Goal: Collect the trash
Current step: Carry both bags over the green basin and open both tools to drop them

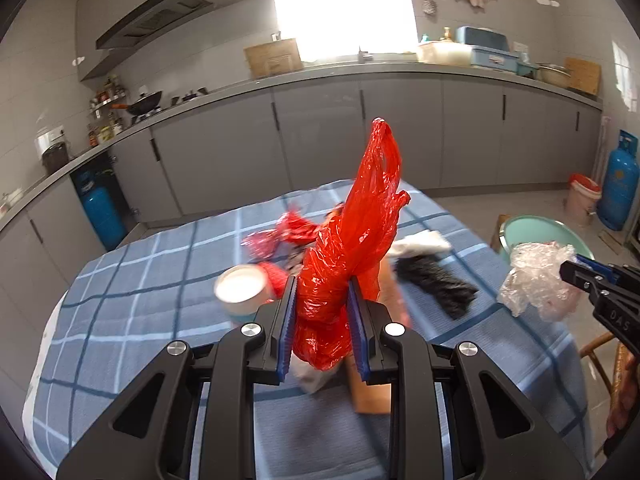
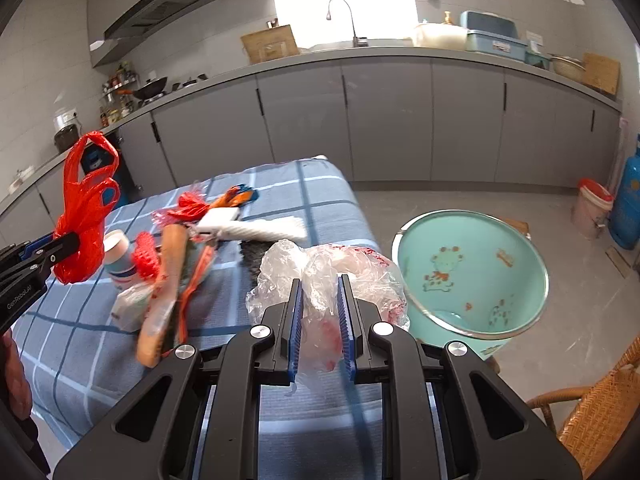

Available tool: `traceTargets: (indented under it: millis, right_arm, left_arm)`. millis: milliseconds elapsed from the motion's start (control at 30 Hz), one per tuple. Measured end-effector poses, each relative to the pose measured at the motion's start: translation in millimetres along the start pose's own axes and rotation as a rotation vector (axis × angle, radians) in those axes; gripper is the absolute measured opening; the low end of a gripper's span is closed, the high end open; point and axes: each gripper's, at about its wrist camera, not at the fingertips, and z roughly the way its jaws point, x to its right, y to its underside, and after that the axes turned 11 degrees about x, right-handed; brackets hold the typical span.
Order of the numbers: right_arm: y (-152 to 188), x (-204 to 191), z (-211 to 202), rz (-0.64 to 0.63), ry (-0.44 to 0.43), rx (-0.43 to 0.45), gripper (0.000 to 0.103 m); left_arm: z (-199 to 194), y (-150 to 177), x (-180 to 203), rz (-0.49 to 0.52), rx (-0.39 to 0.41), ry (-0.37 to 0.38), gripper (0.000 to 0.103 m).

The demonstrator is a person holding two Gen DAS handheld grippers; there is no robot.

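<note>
Red plastic bag (image 1: pixel 352 248) stands bunched in my left tongs (image 1: pixel 322 320), its handles pointing up, lifted above the tabletop (image 1: pixel 140 280). My right tongs (image 2: pixel 320 320) clamp a crumpled clear bag (image 2: pixel 320 276); the teal basin (image 2: pixel 472 272) lies just right of them, so that hand is nearer. Only the right view shows the basin's inside.

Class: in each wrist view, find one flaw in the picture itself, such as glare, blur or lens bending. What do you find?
Left wrist view: the window is blown out white, and the paper cup and nearby trash smear with motion blur. Right wrist view: the counter edge bows with fisheye bending, and dark corners frame the picture.
</note>
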Motion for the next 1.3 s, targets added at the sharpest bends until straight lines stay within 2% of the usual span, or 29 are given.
traceTargets:
  millis: [333,600,933,1300]
  right_arm:
    - [-12,57,2,0.039,0.089,0.032,0.018]
    - [-18,104,9,0.064,0.162,0.049,0.018]
    - [-18,158,36,0.097,0.220,0.034,0.018]
    - [-12,188,60,0.112,0.249,0.013,0.018]
  left_arm:
    - [28,-30,83,0.031,0.035,0.145,0.025]
    - [60,-42,143,0.048,0.024,0.248,0.025]
    - [106,-42,212,0.057,-0.021,0.347,0.025]
    - [144,-34,258,0.075,-0.060,0.422,0.026]
